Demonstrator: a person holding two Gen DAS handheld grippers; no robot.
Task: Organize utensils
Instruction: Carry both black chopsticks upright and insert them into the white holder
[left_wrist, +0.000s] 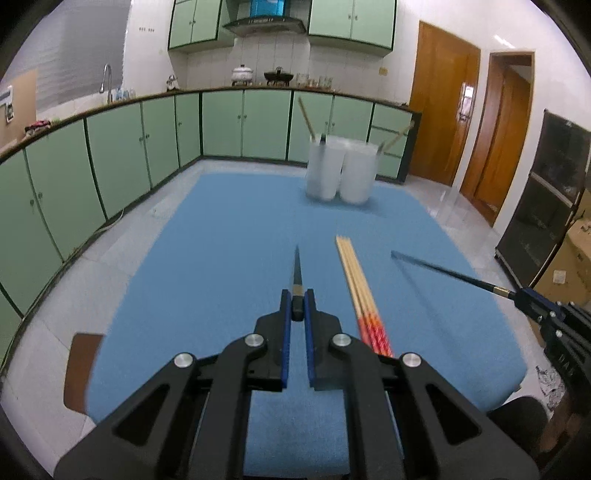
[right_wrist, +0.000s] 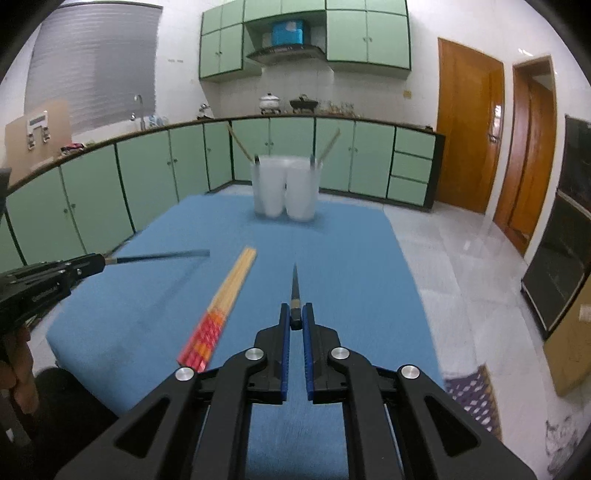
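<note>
My left gripper (left_wrist: 297, 299) is shut on the thick end of a black chopstick (left_wrist: 296, 269), which points forward above the blue cloth (left_wrist: 221, 240). My right gripper (right_wrist: 294, 314) is shut on a second black chopstick (right_wrist: 294, 286) in the same way. Each shows in the other's view: the right gripper (left_wrist: 524, 297) with its chopstick (left_wrist: 443, 269), and the left gripper (right_wrist: 98, 263) with its chopstick (right_wrist: 159, 256). Between them, a bundle of wooden chopsticks with red ends (left_wrist: 354, 280) (right_wrist: 229, 291) lies on the cloth. The white utensil holder (left_wrist: 340, 170) (right_wrist: 286, 188) stands at the far end.
The holder has wooden chopsticks (right_wrist: 236, 146) leaning out of it. Green cabinets (left_wrist: 110, 155) run along the left and back, with wooden doors (right_wrist: 469, 136) on the right. A dark cabinet (left_wrist: 546, 206) and a cardboard box (left_wrist: 569, 266) stand to the right. A hand (right_wrist: 18, 369) grips the left tool.
</note>
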